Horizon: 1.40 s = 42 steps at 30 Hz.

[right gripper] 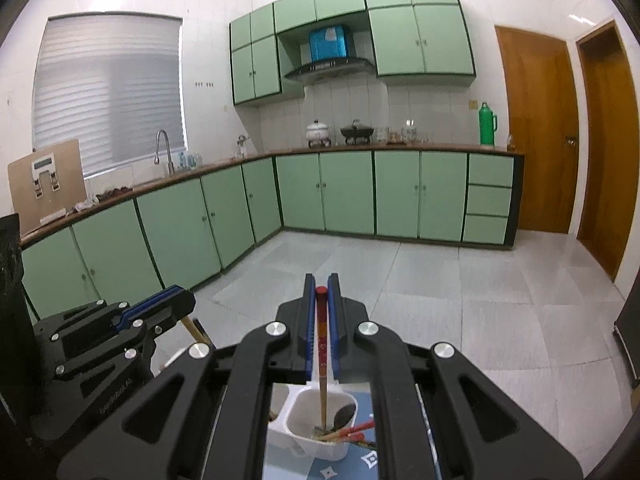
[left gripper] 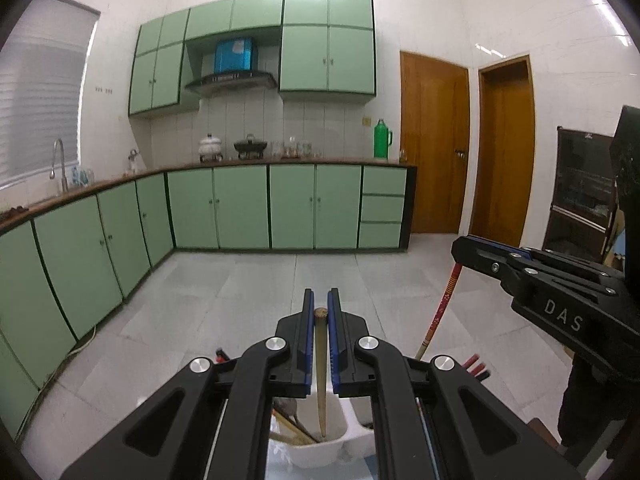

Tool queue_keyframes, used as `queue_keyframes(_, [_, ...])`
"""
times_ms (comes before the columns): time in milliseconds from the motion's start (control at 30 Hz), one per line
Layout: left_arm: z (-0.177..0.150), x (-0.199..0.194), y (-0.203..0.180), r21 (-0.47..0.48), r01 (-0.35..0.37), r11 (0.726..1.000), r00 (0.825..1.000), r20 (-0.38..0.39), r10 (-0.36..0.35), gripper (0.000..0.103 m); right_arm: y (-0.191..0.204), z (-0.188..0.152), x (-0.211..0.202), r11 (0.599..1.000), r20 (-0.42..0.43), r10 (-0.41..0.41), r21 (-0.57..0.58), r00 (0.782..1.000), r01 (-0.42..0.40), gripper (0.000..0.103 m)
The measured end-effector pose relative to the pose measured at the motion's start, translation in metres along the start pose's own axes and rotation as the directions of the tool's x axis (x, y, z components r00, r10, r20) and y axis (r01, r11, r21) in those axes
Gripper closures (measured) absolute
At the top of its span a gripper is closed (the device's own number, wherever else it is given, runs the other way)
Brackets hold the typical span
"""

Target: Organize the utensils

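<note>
My left gripper [left gripper: 321, 312] is shut on a plain wooden chopstick [left gripper: 321, 368]. The chopstick hangs upright with its lower tip inside a white utensil holder [left gripper: 316, 450] below. My right gripper [right gripper: 321, 292] is shut on a red patterned chopstick [right gripper: 321, 344]. Its lower end stands in a compartment of the white holder [right gripper: 312, 424], beside a dark spoon [right gripper: 344, 414] and several red-tipped chopsticks [right gripper: 352, 432]. The right gripper [left gripper: 464, 246] also shows at the right of the left wrist view, holding the red chopstick [left gripper: 440, 308]. The left gripper [right gripper: 176, 300] shows at the left of the right wrist view.
The holder stands on a blue patterned surface [right gripper: 352, 464]. Beyond lie a grey tiled floor [right gripper: 420, 288], green base cabinets [right gripper: 348, 196] with a countertop, a sink tap [right gripper: 162, 152] and wooden doors [right gripper: 536, 128]. A dark cabinet [left gripper: 580, 192] stands at the right.
</note>
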<state>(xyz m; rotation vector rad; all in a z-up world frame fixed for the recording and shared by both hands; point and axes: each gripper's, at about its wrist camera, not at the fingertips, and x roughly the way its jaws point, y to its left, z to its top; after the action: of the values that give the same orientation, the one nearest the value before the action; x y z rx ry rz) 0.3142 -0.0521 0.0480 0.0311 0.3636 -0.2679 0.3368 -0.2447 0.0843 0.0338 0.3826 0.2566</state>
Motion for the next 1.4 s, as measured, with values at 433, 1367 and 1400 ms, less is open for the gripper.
queue_keyframes(433, [0.004, -0.049, 0.004, -0.007, -0.005, 1.0, 1.0, 0.029, 0.006, 0.059, -0.017, 0.002, -0.046, 0.998, 0.052, -0.037, 0.051, 0.998, 0.034, 0.063])
queue_keyframes(1367, [-0.106, -0.215, -0.02, -0.04, -0.051, 0.998, 0.997, -0.056, 0.048, 0.006, 0.029, -0.132, -0.229, 0.997, -0.057, 0.032, 0.067, 0.998, -0.028, 0.005])
queue_keyframes(1400, [-0.11, -0.219, -0.02, -0.041, -0.054, 0.998, 0.997, -0.059, 0.052, 0.006, 0.032, -0.135, -0.233, 0.998, -0.059, 0.029, 0.063, 0.998, -0.025, 0.005])
